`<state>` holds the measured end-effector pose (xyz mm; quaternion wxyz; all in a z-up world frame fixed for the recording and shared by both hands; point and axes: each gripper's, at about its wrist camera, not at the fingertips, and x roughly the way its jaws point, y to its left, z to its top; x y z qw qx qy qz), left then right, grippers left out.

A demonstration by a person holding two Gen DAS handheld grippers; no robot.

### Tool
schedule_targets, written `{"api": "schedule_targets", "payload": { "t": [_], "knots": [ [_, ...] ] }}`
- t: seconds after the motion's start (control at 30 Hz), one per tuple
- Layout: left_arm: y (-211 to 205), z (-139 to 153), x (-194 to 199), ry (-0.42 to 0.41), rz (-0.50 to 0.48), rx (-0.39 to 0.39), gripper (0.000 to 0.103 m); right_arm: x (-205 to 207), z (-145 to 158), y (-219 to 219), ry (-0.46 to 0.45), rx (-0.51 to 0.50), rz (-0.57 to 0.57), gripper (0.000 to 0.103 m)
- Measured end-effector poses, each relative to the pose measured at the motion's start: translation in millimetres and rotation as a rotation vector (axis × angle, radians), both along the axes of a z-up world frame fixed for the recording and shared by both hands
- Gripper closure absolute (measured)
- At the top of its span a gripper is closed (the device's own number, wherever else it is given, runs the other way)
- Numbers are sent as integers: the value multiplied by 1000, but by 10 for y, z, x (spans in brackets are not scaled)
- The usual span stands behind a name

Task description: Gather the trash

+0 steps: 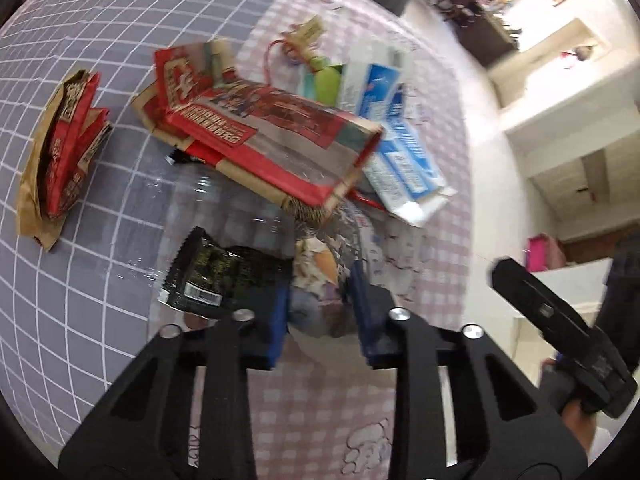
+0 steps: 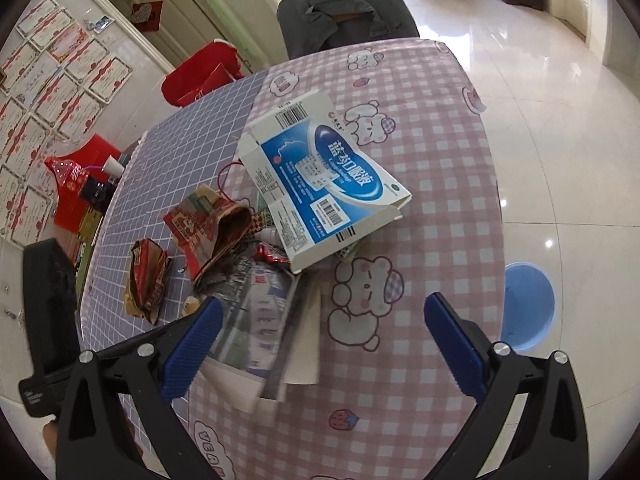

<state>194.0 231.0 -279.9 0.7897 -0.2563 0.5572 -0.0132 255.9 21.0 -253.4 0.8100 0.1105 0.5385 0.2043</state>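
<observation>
A pile of trash lies on the table: a red and brown paper bag (image 1: 280,140), a blue and white medicine box (image 1: 404,168) and a black snack wrapper (image 1: 216,276). My left gripper (image 1: 320,304) is shut on a clear plastic bag (image 1: 320,280) with crumpled scraps in it, low over the pile. My right gripper (image 2: 320,344) is open and empty above the table's near edge. Below it lie a flattened white carton (image 2: 264,320) and the blue and white box (image 2: 320,176), with the red bag (image 2: 212,228) further left.
A second crumpled red and brown bag (image 1: 60,152) lies apart on the grey grid cloth (image 1: 80,300); it also shows in the right wrist view (image 2: 148,280). A blue bin (image 2: 528,304) stands on the floor beside the table. A chair (image 2: 344,12) stands at the far end.
</observation>
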Motion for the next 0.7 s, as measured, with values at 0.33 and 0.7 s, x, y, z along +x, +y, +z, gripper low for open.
{"api": "schedule_targets", "payload": {
  "t": [0.33, 0.7],
  "knots": [
    [103, 763, -374, -219, -65, -81, 90, -194, 355, 50, -77, 57, -83, 4],
    [787, 1296, -576, -350, 132, 264, 90, 130, -133, 803, 46, 171, -5, 5]
  ]
}}
